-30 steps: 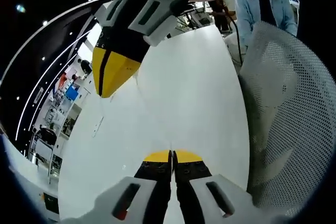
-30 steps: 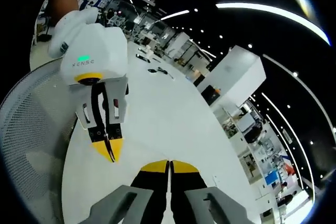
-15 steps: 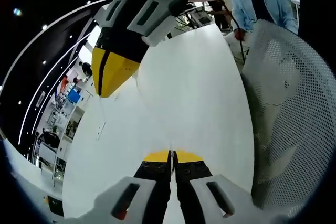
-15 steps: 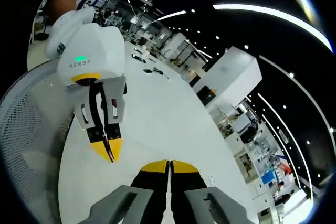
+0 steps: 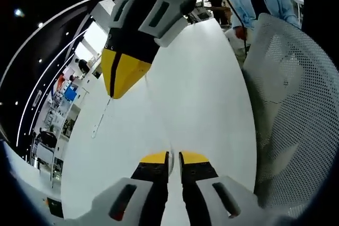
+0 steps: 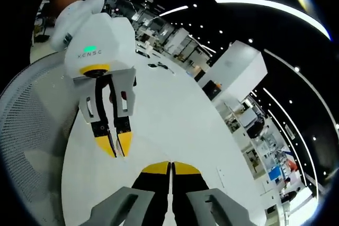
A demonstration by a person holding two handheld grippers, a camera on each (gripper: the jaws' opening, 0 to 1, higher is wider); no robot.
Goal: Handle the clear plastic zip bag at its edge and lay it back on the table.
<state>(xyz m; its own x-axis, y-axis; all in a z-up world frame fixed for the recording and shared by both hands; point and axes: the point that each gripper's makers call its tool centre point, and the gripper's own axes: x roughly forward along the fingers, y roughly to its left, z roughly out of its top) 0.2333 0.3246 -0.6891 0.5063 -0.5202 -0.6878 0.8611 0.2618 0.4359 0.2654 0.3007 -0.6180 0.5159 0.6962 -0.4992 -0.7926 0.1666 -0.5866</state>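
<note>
The clear plastic zip bag (image 5: 159,120) is nearly invisible; only a faint edge line runs over the white table (image 5: 212,78) from my right gripper (image 5: 113,91) down towards my left gripper (image 5: 174,156). In the left gripper view, the left jaws stand slightly parted, with a thin gap between the yellow tips. The right gripper hangs in from the upper left, shut, with a thin clear strip trailing from its tip. In the right gripper view, my right gripper (image 6: 170,165) is shut and the left gripper (image 6: 117,151) points down beside it, tips apart.
A white mesh chair back (image 5: 296,104) stands close on one side of the table (image 6: 169,115), also seen as the chair (image 6: 32,130). A person in a blue shirt (image 5: 254,3) is at the table's far end. Small dark items (image 6: 159,67) lie far off on it.
My left gripper's jaws have parted a little; they were shut before. The right gripper stays shut. Both views have shifted slightly with the hands.
</note>
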